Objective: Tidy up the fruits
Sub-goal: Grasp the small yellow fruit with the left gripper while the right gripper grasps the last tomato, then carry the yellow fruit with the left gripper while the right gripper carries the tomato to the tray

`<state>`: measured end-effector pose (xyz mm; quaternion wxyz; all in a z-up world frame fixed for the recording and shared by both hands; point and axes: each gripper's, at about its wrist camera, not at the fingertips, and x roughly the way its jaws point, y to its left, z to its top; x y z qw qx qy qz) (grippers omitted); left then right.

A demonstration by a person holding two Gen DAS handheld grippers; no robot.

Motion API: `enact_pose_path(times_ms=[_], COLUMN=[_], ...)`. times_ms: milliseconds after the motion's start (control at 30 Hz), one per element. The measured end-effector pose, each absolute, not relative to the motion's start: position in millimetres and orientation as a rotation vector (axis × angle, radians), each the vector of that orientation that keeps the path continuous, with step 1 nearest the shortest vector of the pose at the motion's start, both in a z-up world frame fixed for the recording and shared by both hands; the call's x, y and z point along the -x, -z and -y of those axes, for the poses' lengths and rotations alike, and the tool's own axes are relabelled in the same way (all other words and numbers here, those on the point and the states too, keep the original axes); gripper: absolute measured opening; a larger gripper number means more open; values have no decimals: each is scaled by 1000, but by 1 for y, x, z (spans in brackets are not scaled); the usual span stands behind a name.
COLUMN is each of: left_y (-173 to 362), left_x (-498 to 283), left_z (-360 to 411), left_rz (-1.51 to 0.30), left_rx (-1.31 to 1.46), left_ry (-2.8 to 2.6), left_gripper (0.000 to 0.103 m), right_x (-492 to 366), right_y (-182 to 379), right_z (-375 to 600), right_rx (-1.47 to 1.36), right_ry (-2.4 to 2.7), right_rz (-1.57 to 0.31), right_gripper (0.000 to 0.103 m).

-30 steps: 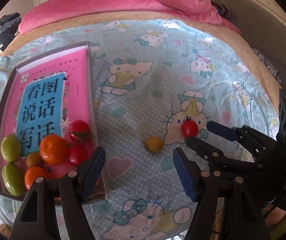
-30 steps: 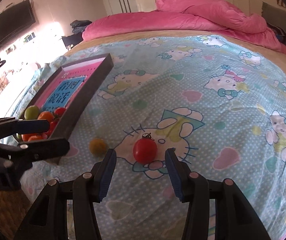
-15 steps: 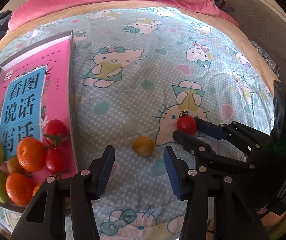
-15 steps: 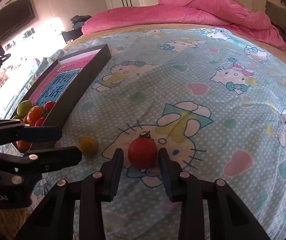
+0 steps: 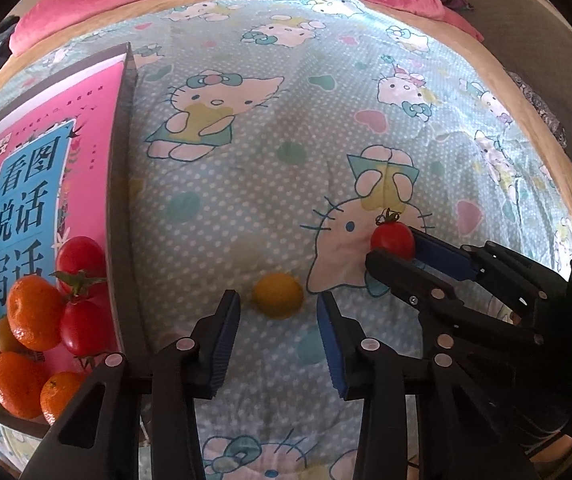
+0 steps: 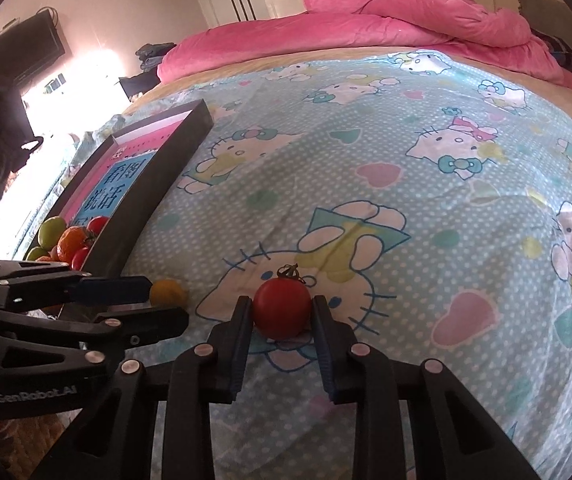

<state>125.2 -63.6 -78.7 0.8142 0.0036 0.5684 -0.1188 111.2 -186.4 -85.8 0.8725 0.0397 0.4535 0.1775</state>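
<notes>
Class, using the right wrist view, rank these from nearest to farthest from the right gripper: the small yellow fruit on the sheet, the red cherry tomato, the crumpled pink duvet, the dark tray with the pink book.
1. Red cherry tomato: between the right gripper fingers.
2. Small yellow fruit: on the sheet, just left.
3. Dark tray: farther left.
4. Crumpled pink duvet: far end of the bed.

Tray lies on bed, left side. Book lies in tray. Fruit pile sits at tray's near end, on book. Small citrus on bed just right of tray, between left gripper fingers. Tomato further right, between right gripper fingers. Quilt bunched at bed's far end.
</notes>
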Motion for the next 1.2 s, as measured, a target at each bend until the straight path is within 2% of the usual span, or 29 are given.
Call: enact_pose_path(times_ms=[200, 300, 367, 800, 1200], left_y=[85, 85, 86, 65, 24], left_x=[-129, -131, -133, -119, -102], left_z=[69, 72, 71, 54, 5], left_rz=[-1210, -1199, -1196, -1152, -1071], left_rx=[-6, -10, -16, 25, 86], left_ry=[248, 246, 238, 253, 194], left_gripper=[39, 34, 26, 26, 26], right_x=[-109, -107, -107, -100, -88], right_y=[86, 85, 85, 76, 48], right_z=[195, 196, 196, 198, 163], right_rx=[-136, -133, -136, -151, -159], right_ry=[-371, -365, -363, -376, -456], right_rz=[-949, -946, -946, -921, -882], right_gripper=[30, 30, 30, 30, 30])
